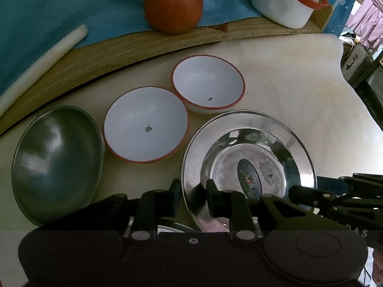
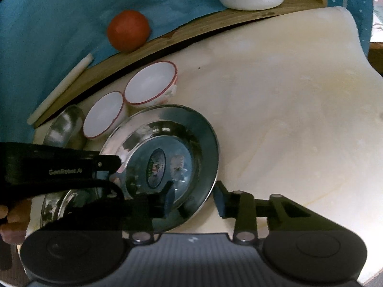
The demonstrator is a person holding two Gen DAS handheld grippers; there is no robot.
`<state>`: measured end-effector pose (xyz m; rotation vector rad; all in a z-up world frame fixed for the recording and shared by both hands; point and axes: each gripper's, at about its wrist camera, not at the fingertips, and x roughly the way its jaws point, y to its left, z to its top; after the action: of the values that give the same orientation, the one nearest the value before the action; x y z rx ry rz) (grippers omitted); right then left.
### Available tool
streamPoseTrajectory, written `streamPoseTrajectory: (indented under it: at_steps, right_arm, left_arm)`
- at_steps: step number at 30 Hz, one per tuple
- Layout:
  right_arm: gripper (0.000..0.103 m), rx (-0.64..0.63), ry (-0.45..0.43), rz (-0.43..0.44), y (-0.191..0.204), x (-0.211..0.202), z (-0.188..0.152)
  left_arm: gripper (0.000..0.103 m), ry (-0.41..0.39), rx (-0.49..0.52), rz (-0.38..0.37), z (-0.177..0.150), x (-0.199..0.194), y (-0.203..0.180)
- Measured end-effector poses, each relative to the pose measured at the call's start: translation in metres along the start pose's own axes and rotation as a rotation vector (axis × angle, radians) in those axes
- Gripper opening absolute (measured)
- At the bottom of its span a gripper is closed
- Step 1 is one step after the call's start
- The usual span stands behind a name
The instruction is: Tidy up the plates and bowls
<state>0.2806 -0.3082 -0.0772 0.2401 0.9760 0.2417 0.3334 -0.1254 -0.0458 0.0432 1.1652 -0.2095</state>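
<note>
A: Largest first, then; how far along does it look?

B: Early, I'd judge. The pale, cream-coloured counter (image 2: 275, 110) carries everything loose; nothing looks nested so far. The shiny round steel plate with an oval sticker (image 1: 249, 165) sits lower right of centre in the left wrist view, tilted; beneath it, at the bottom edge, a second steel rim (image 1: 172, 227) peeks out, so perhaps a plate pile has begun; I cannot tell for sure.

A: And the bowls?

B: The dull grey metal bowl (image 1: 57, 162) lies at lower left; the larger white bowl with a red rim (image 1: 146, 124) is just beside it at centre; the smaller white red-rimmed bowl (image 1: 208, 83) is above and right of that one; all three stand separate, so stacking them is left to do.

A: The grippers?

B: The left hand-held gripper (image 1: 191, 196) is narrowed on the steel plate's near-left rim, one pad outside, one inside; the right hand-held gripper (image 2: 195, 197) straddles the opposite rim, though whether its pads actually press I cannot tell.
</note>
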Motion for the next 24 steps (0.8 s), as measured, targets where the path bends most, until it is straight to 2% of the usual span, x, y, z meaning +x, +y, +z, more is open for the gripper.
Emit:
streamPoseTrajectory:
  at_steps: [6,12,24]
  right_arm:
    - [0.027,0.016,-0.013,-0.032,0.0,-0.004,-0.005]
    - [0.024,0.008,-0.049,-0.056,0.002,-0.018,-0.009]
    - [0.024,-0.005,-0.087,-0.029,0.022,-0.047,-0.015]
  left_arm:
    - [0.022,-0.028,0.01,-0.006,-0.005,-0.008,-0.003]
    - [0.022,-0.069,0.024,-0.025,-0.008,-0.024,-0.004]
    - [0.022,-0.114,-0.005,-0.031,-0.025,-0.06,0.01]
